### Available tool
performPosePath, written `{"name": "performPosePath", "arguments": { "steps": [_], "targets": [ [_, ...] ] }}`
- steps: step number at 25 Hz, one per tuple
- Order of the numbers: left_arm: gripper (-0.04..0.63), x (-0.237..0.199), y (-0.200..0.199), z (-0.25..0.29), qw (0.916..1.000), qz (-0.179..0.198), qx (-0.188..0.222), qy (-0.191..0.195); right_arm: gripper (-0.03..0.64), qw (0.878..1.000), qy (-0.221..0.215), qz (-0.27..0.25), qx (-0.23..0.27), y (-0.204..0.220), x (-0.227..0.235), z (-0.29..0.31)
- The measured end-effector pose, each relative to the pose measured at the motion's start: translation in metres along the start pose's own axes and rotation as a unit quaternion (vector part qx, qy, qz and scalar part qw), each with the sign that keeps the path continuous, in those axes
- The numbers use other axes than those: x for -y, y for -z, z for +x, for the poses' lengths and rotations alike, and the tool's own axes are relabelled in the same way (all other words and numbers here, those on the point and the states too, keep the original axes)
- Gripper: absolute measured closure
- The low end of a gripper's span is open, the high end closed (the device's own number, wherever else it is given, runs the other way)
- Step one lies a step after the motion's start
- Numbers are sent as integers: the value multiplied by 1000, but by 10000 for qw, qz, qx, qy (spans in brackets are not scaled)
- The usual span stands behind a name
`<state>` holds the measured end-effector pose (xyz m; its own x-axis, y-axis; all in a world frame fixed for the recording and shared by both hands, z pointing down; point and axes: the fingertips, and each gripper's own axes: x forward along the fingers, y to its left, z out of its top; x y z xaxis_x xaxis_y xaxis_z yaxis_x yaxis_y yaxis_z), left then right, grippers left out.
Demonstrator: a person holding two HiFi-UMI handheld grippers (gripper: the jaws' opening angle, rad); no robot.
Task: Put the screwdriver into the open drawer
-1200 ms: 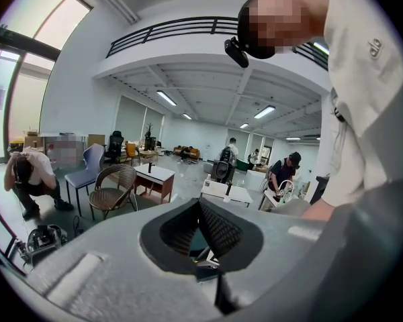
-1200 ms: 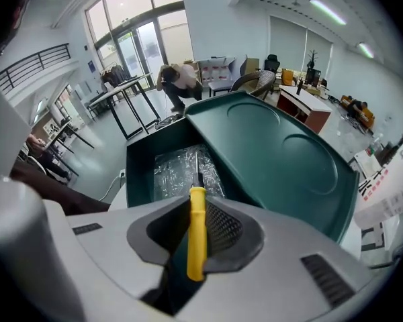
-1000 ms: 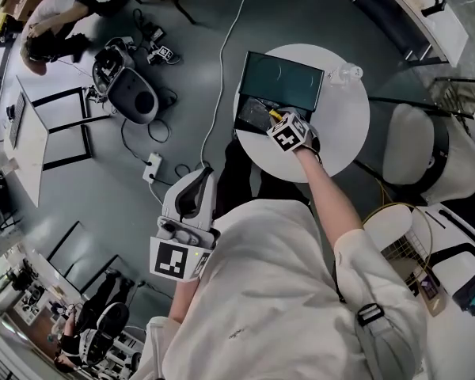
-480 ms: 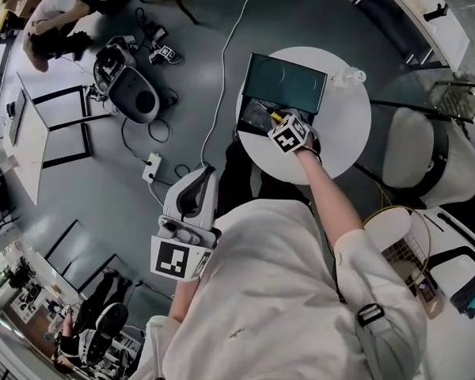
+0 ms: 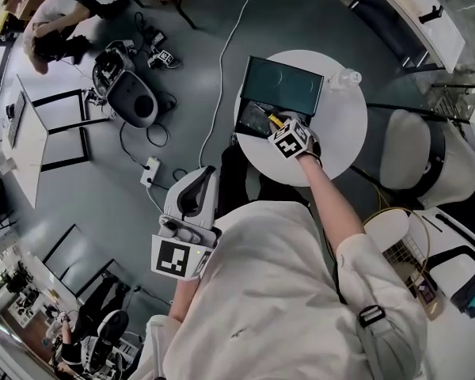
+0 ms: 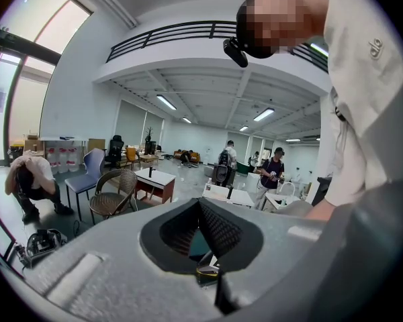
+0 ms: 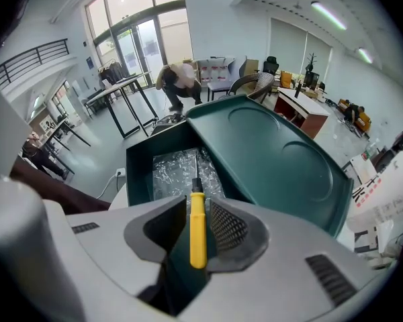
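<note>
Looking down from the head view, the right gripper (image 5: pixel 280 129) reaches over the round white table (image 5: pixel 340 133) to the open drawer (image 5: pixel 252 117) of the dark green drawer unit (image 5: pixel 283 81); the yellow screwdriver (image 5: pixel 275 120) shows at the drawer's near edge, just ahead of the gripper. The left gripper (image 5: pixel 201 177) hangs low beside the person, well apart from the table; it takes no part in this step. A clear bottle (image 5: pixel 344 77) stands on the table beside the unit; below lies a grey floor (image 5: pixel 194 70), and a white chair (image 5: pixel 416 145) stands to the right.

The left gripper view shows its jaws drawn together with nothing between them; beyond is a large open hall with strip lights, tables, chairs and several people.

The right gripper view shows the jaws spread wide; the screwdriver's yellow handle sits in the gap, close to one pad but apparently not pinched, and its shaft points down onto the crinkled clear liner (image 7: pixel 164 170) inside the drawer. By my reading the drop is all but made; what remains is to draw the gripper back clear of the handle and check that the tool lies wholly inside.
</note>
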<state>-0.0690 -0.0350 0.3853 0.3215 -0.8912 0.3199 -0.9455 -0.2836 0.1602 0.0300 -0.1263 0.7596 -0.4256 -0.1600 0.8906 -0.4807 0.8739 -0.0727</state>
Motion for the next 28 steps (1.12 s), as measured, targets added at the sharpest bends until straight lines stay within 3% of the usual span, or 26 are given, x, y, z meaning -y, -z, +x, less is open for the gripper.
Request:
{"name": "performPosePath", "arguments": {
  "steps": [6, 13, 28],
  "targets": [
    [584, -4, -3, 3, 9996, 25, 67, 256, 506, 9993, 165, 77, 323, -15, 0, -28],
    [584, -1, -14, 22, 9952, 212, 231, 926, 529, 9956, 481, 454, 666, -20, 6, -78],
    [584, 1, -35, 62, 9625, 568, 344, 2630, 607, 9790, 1174, 1129, 1229, -46, -23, -164]
  ]
}}
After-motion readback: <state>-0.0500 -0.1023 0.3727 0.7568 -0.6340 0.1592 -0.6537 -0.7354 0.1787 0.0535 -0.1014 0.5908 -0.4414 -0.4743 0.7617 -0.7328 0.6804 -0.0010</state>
